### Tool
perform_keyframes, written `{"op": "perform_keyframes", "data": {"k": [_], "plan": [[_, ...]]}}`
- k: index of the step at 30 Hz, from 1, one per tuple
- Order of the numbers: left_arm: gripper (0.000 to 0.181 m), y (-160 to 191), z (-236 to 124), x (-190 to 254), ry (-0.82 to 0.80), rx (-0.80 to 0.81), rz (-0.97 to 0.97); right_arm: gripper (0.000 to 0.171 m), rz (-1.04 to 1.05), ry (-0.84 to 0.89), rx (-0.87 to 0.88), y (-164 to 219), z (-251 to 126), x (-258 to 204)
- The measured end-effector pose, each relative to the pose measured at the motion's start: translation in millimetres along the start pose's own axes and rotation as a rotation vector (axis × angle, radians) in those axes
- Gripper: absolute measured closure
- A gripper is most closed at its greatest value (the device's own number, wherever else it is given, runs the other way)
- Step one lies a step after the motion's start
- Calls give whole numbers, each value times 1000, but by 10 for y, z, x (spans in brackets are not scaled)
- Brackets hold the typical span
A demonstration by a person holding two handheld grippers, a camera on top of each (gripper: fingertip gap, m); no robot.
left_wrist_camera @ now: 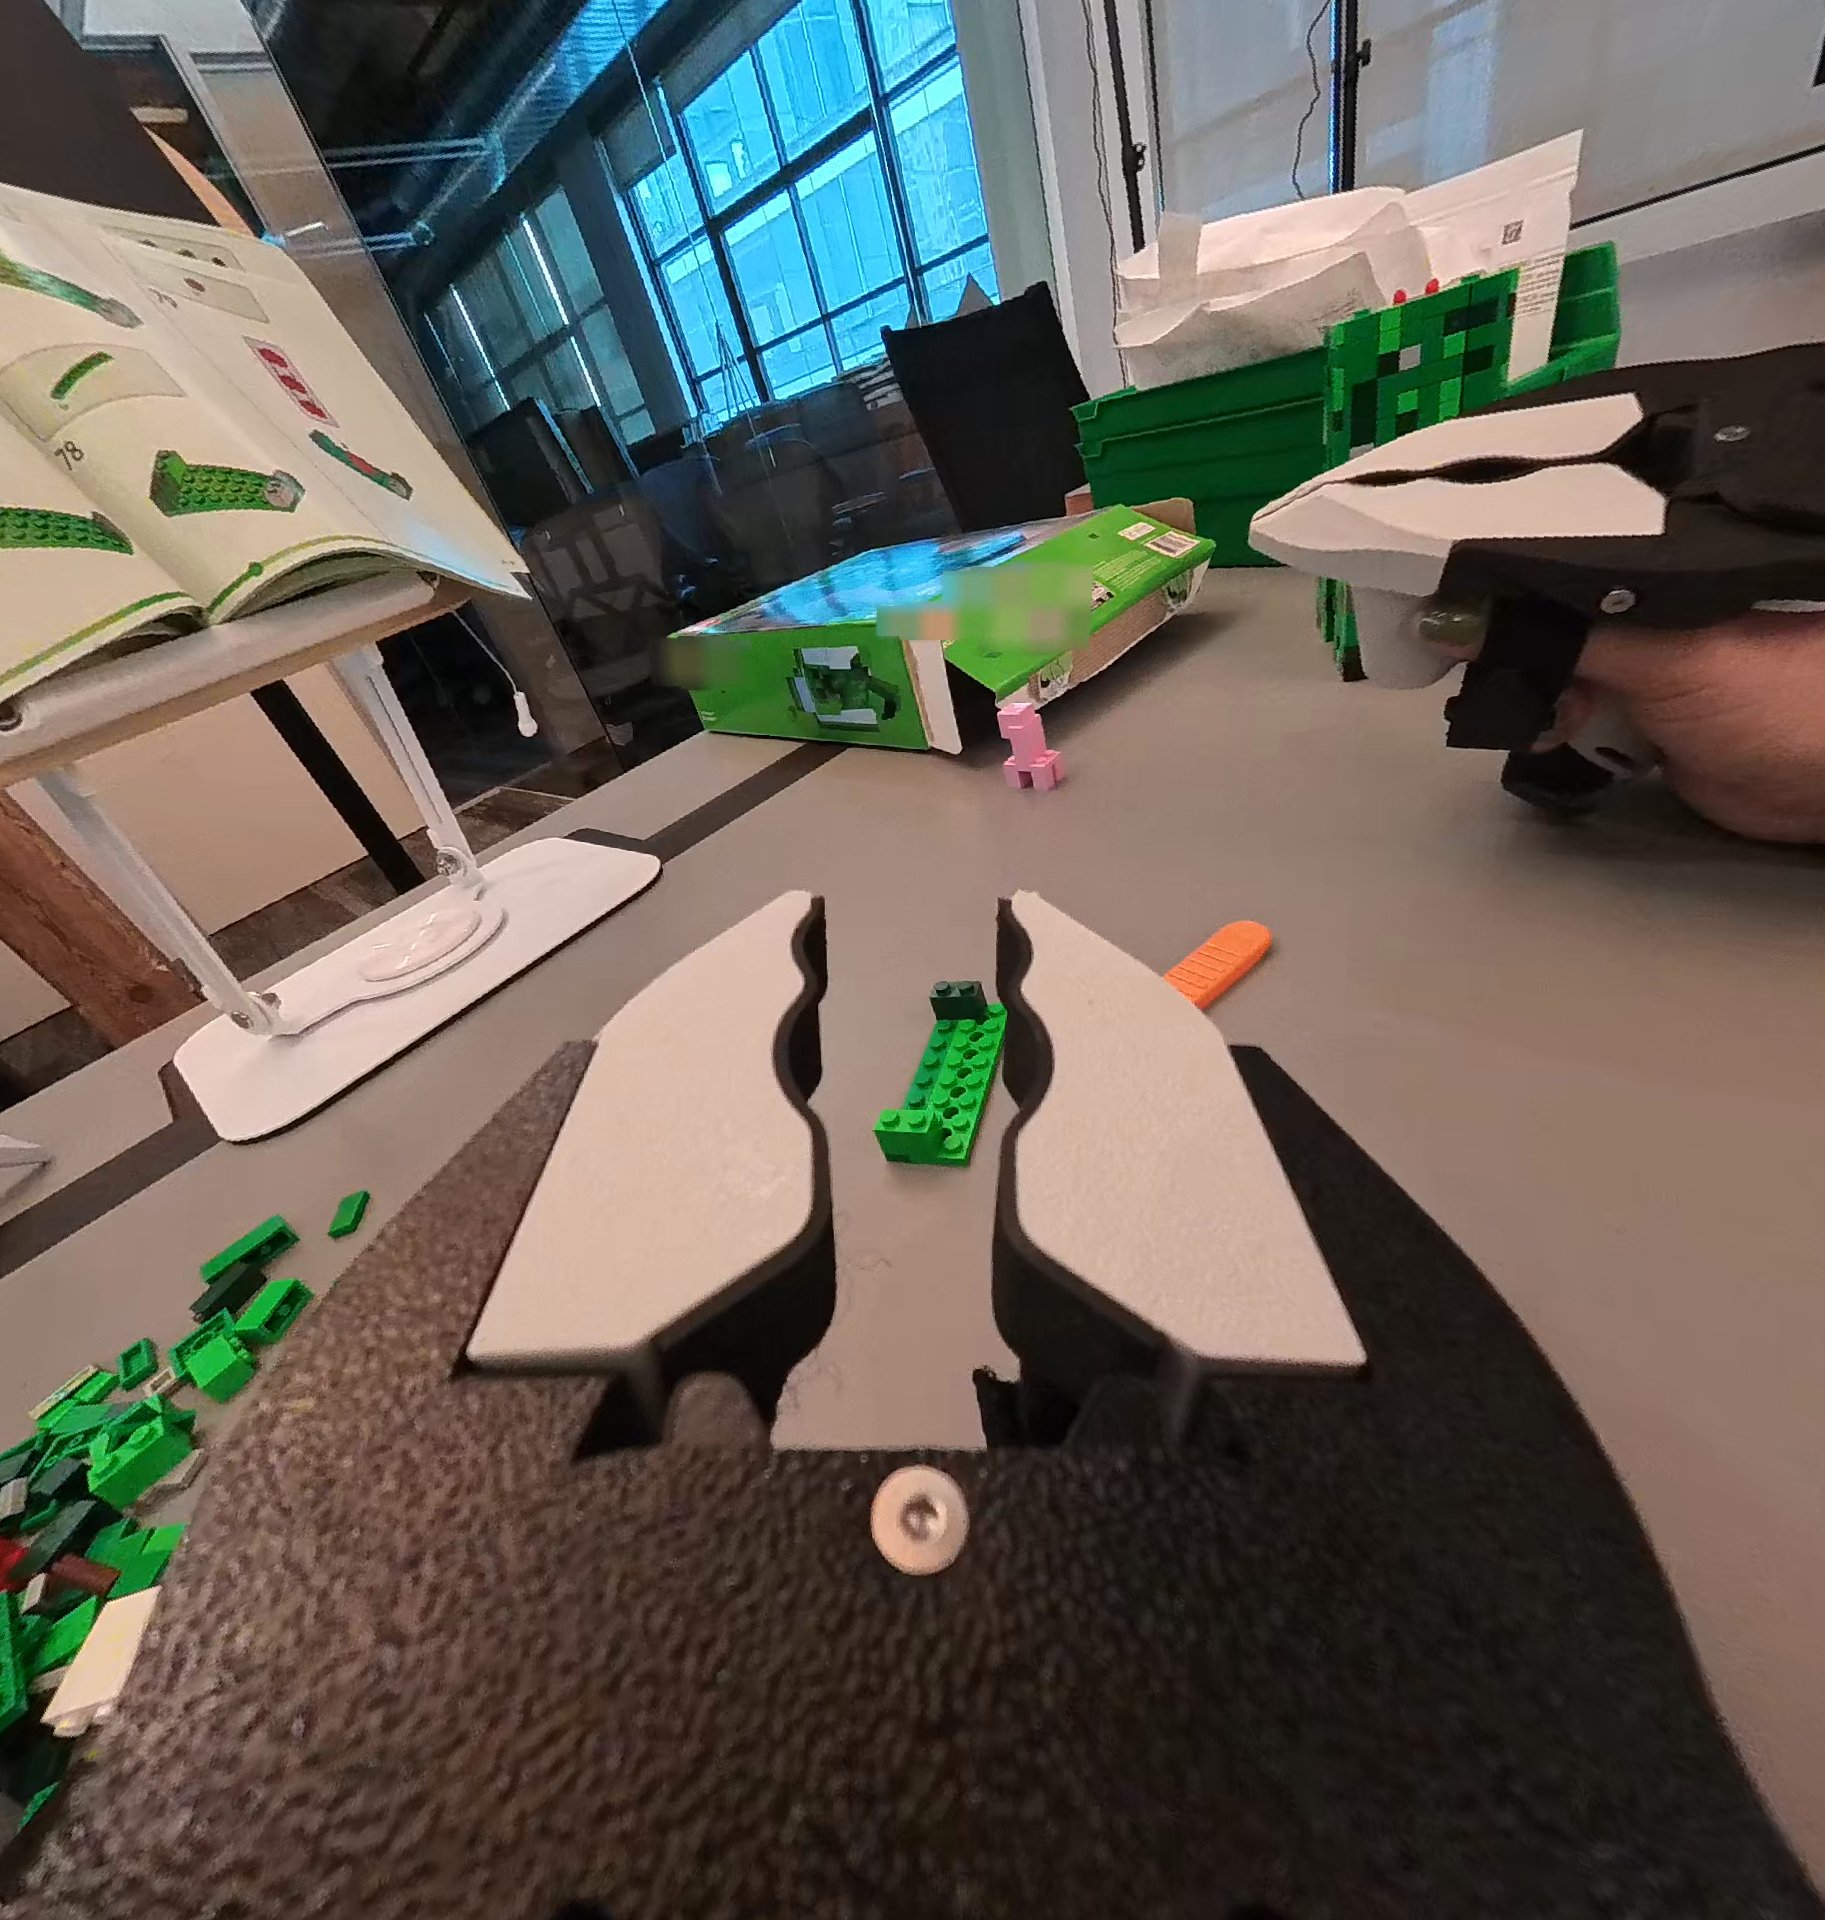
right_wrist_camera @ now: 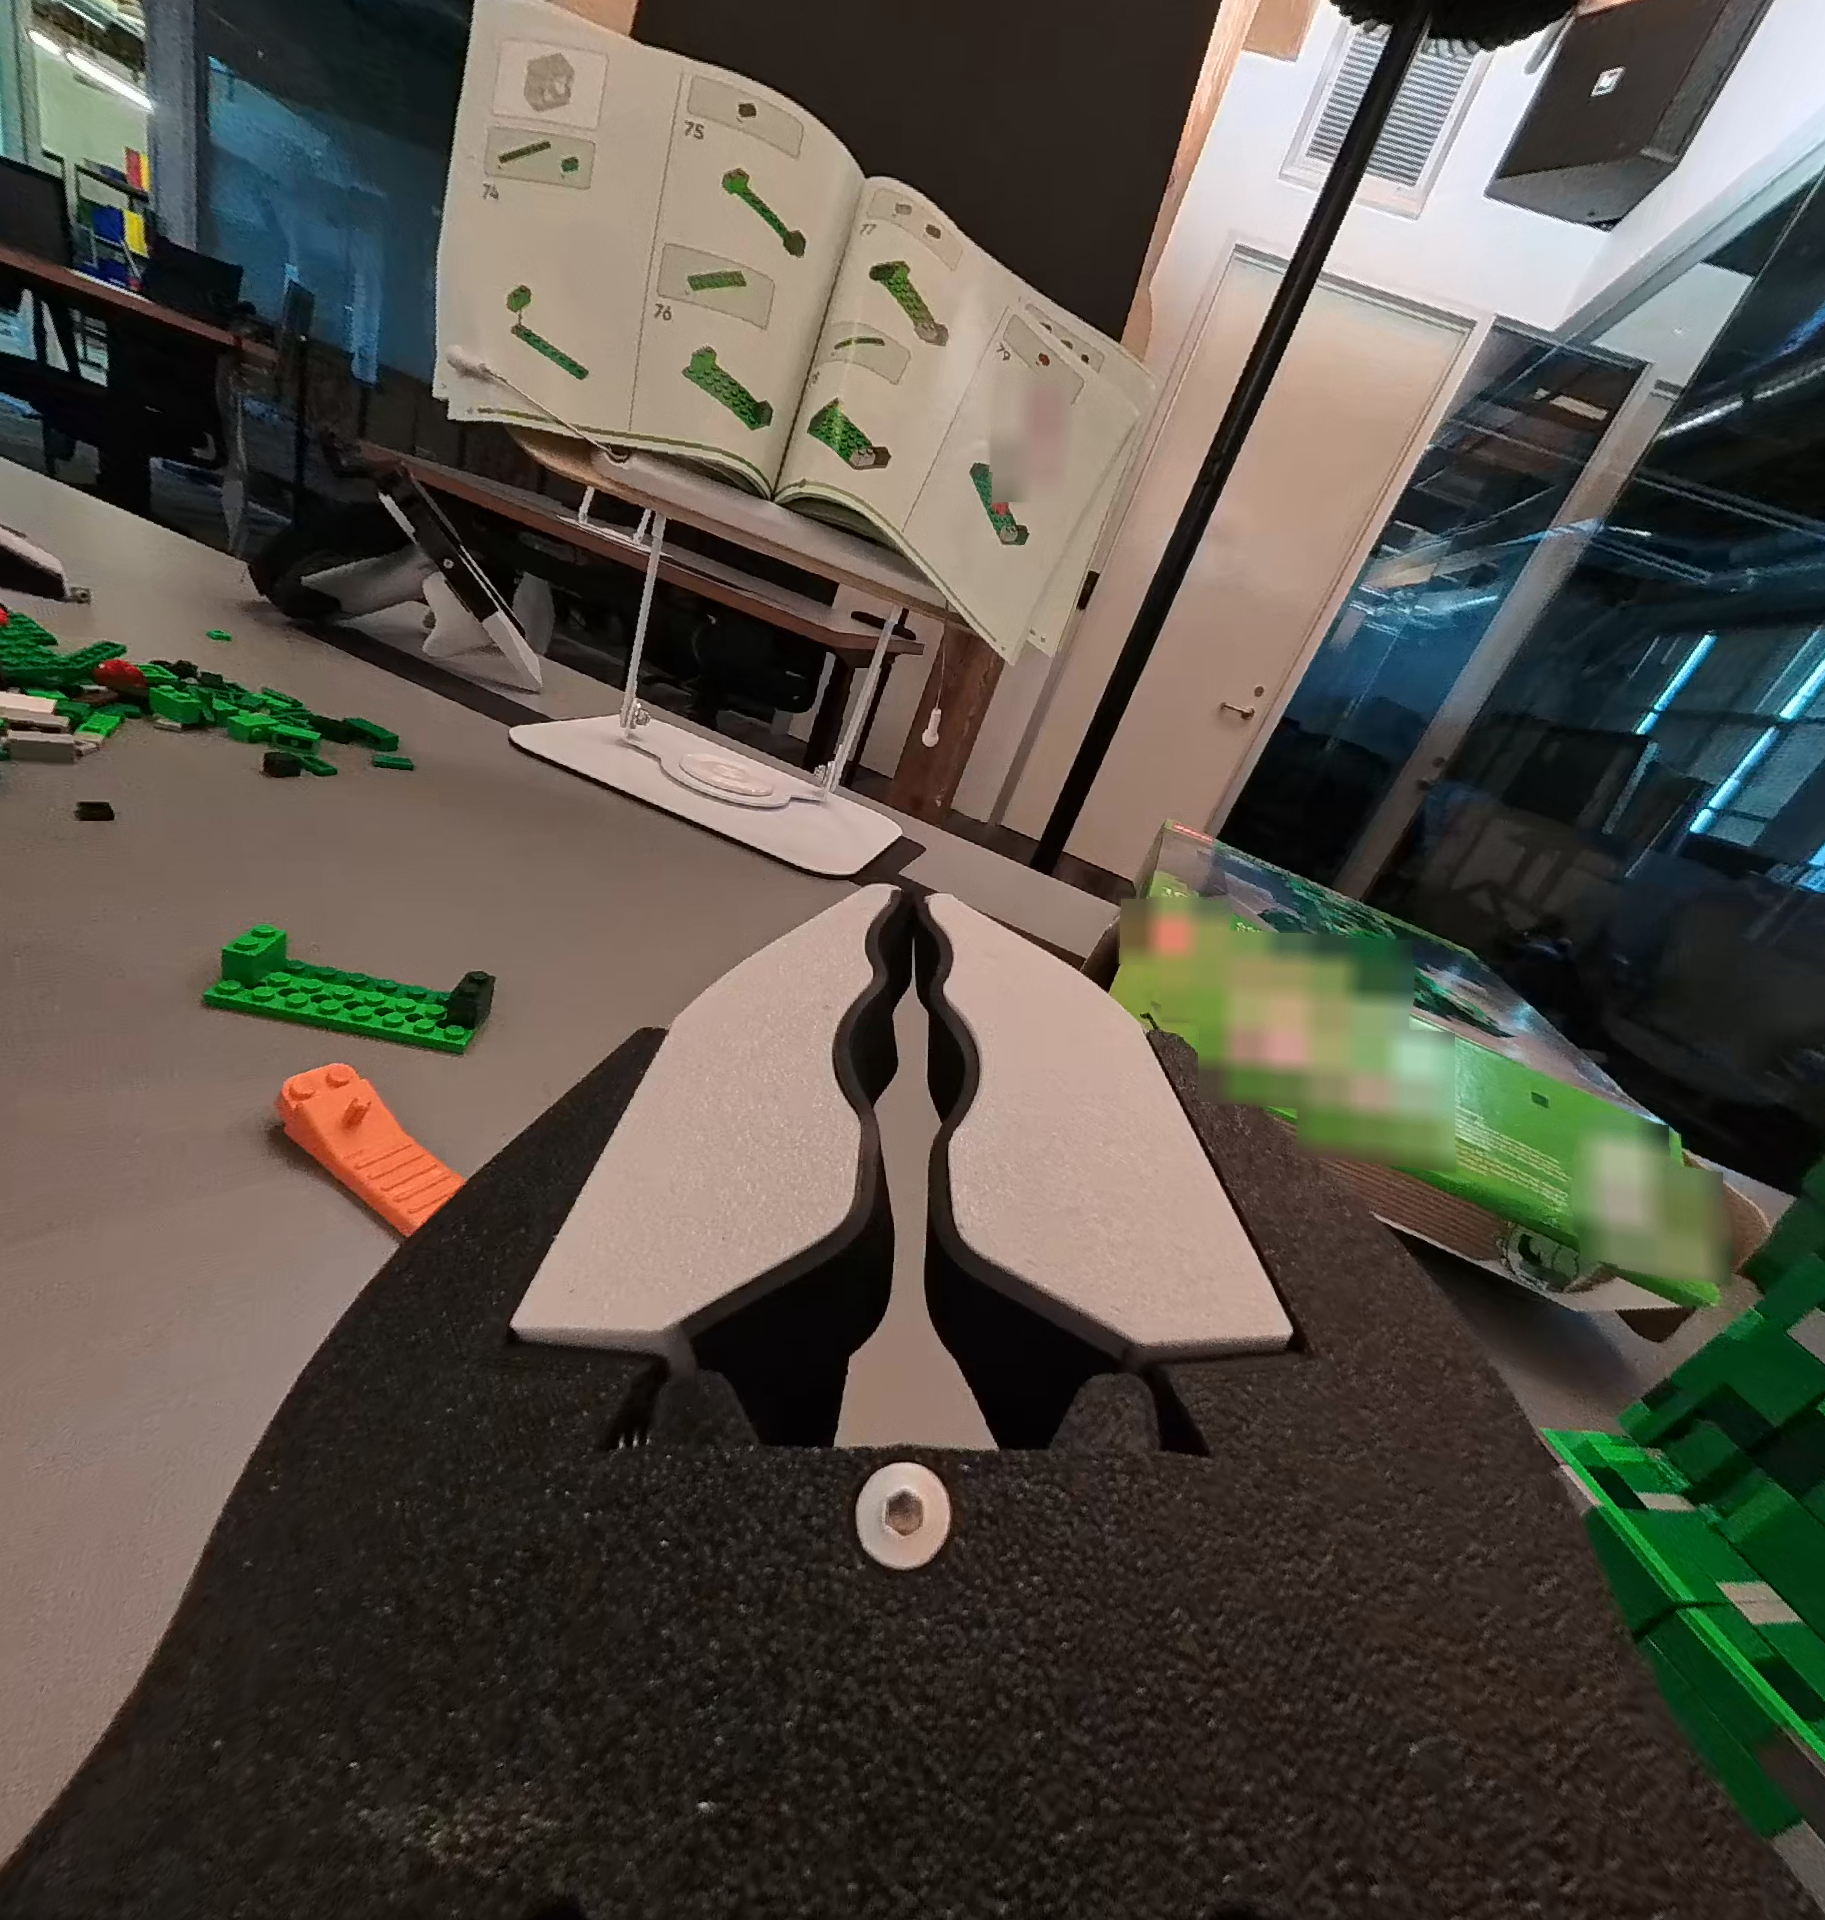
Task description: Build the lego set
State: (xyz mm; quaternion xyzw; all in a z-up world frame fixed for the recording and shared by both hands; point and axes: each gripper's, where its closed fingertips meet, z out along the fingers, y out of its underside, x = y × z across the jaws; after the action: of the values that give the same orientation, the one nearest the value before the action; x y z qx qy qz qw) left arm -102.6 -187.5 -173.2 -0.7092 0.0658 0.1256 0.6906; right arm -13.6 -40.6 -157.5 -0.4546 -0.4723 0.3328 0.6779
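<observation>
The box (left_wrist_camera: 949,623) print is masked (blurred); left tool (left_wrist_camera: 910,914) is spread over the plate (left_wrist_camera: 944,1075), right tool (right_wrist_camera: 913,904) pressed together, empty

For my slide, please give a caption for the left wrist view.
Open left gripper faces a green brick assembly on the grey table.

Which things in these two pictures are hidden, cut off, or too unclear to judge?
- Loose brick pile: left wrist view, cut by the left edge and partly hidden behind the left gripper.
- Orange brick separator: right wrist view, far end behind the right gripper.
- Set box: printed face blurred in both views.
- Large green build: cut by the right edge.
</observation>
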Motion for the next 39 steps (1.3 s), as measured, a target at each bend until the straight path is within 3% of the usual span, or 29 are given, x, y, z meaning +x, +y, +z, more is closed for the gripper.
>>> {"op": "perform_keyframes", "data": {"k": [8,15,21,25,27,33,39], "plan": [[151,17,-17,-136,-48,-19,20,171,5,2,5,-10,-14,7],[149,232,-17,-448,-100,-131,-46,169,0,-46,-12,13,27,-69],[149,368,17,-325,2,-228,-136,155,48,-287,-163,111,69,-506],[150,378,31,-222,30,-243,-95,152,71,-689,-372,251,-111,-915],[150,381,34,-192,33,-247,-70,144,44,-794,-469,361,-135,-1002],[150,389,37,-131,50,-245,-57,135,-44,-936,-629,643,0,-1126],[150,379,33,-145,48,-239,-71,142,-75,-979,-701,771,-13,-1136]]}}
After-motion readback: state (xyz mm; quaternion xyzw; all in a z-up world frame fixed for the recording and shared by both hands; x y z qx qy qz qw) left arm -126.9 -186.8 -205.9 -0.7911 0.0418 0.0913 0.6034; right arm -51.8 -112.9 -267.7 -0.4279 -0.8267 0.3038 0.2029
